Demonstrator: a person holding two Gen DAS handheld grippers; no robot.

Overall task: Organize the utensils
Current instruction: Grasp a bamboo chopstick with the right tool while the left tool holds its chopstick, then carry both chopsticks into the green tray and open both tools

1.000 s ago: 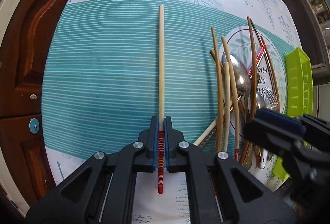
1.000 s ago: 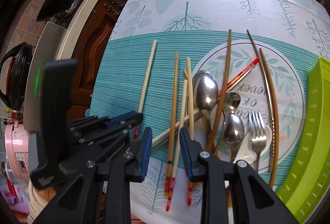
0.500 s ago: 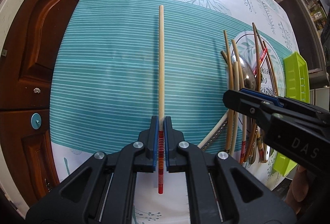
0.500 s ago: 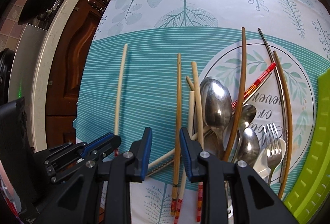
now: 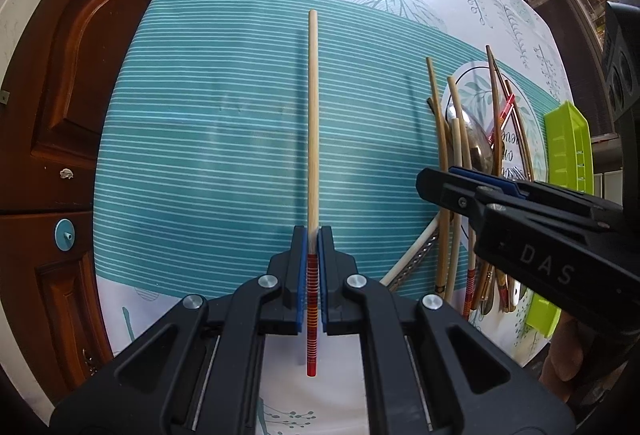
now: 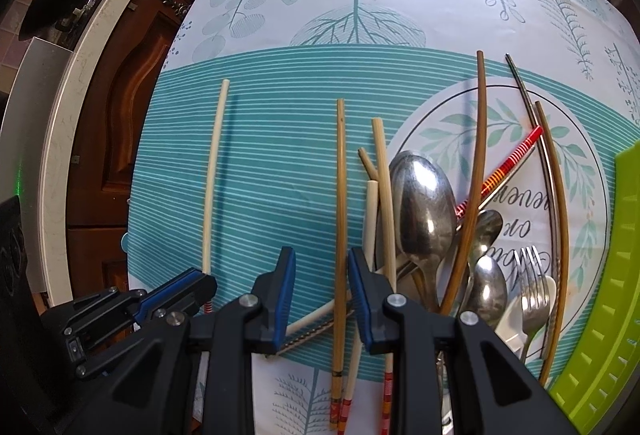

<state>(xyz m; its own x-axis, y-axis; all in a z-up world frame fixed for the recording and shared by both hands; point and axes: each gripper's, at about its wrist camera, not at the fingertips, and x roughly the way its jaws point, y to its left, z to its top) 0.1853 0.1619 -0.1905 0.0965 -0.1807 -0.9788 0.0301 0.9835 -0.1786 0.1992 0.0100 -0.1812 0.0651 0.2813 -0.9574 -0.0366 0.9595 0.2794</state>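
Note:
My left gripper (image 5: 313, 235) is shut on a pale chopstick (image 5: 313, 115) near its red-striped end; the stick reaches forward over the teal striped cloth. The right wrist view has the same gripper (image 6: 176, 287) at lower left with the pale chopstick (image 6: 212, 175). My right gripper (image 6: 322, 263) hangs over the left edge of the utensil pile, its jaws closing. A brown bamboo chopstick (image 6: 340, 195) runs between them with a gap on each side. The pile holds more chopsticks, steel spoons (image 6: 424, 207) and a fork (image 6: 534, 283).
A lime green tray (image 6: 616, 275) lies at the right edge of the tablecloth (image 6: 280, 155), also seen as the green tray (image 5: 568, 151). Dark wooden cabinet doors (image 5: 60, 95) stand beyond the table's left side. A red striped chopstick (image 6: 508, 167) lies across the pile.
My right gripper has come lower over the pile and its jaws have narrowed around the brown chopstick. The left gripper and its pale chopstick have shifted left, away from the pile.

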